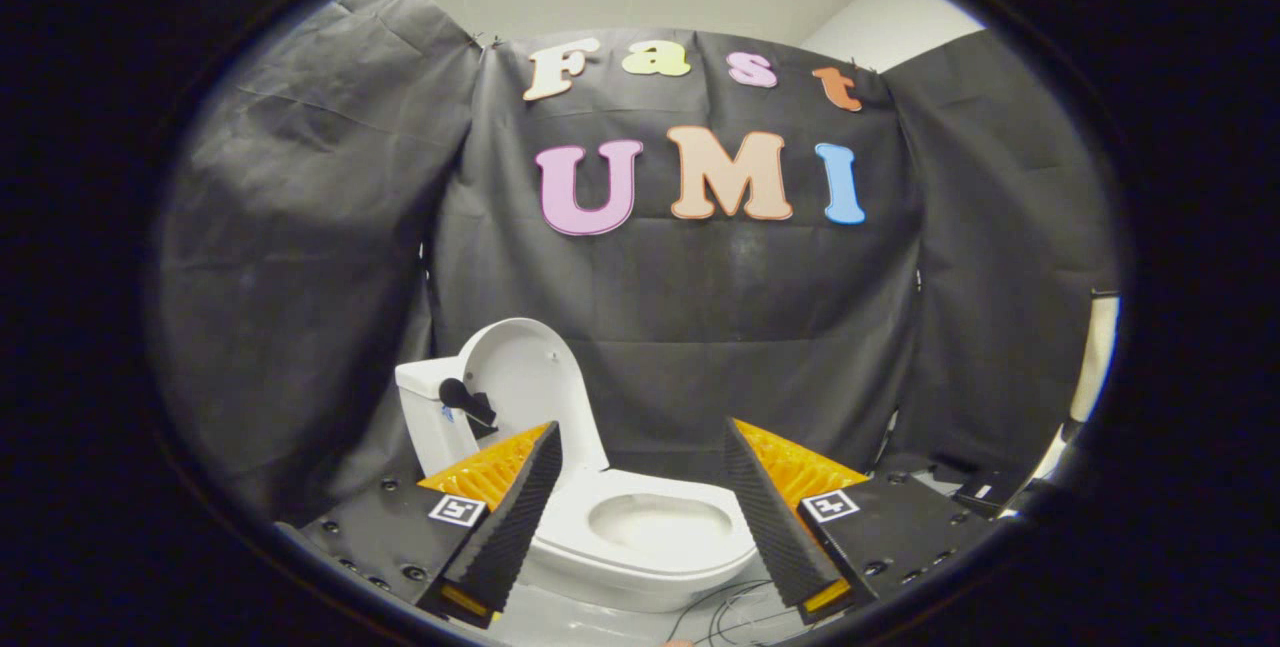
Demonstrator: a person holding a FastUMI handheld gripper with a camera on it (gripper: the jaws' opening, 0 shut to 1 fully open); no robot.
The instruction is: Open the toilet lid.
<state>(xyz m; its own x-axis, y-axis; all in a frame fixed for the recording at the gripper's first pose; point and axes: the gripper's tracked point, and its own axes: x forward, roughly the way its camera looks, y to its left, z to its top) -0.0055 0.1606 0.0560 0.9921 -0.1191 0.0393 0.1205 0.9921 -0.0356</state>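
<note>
The toilet lid [530,382] already stands raised, leaning back against the tank [432,417] in the lower left-centre of the frame, so the task looks done or very nearly so. The gripper [640,502] has its jaws spread wide and holding nothing; the open toilet bowl [655,527] sits between and just beyond the two fingers, at the lower centre.

The lid's long axis now runs roughly upright, tilted slightly back and toward the upper left of the frame, with its inner face turned toward the camera and to the right. Its hinge end is low, at the back of the seat, and its rounded free end is at the top.

The main risk, as I judge it, is the lid dropping forward again: if it is only just past vertical, a brush from the left finger [510,512], which lies close in front of its lower edge, could tip it back onto the seat. A dark flush handle [465,399] juts from the tank side near that finger and could catch on it. Thin dark cables [735,607] trail on the floor below the bowl, at the bottom centre, and could snag the fingers if the gripper dips low.
</note>
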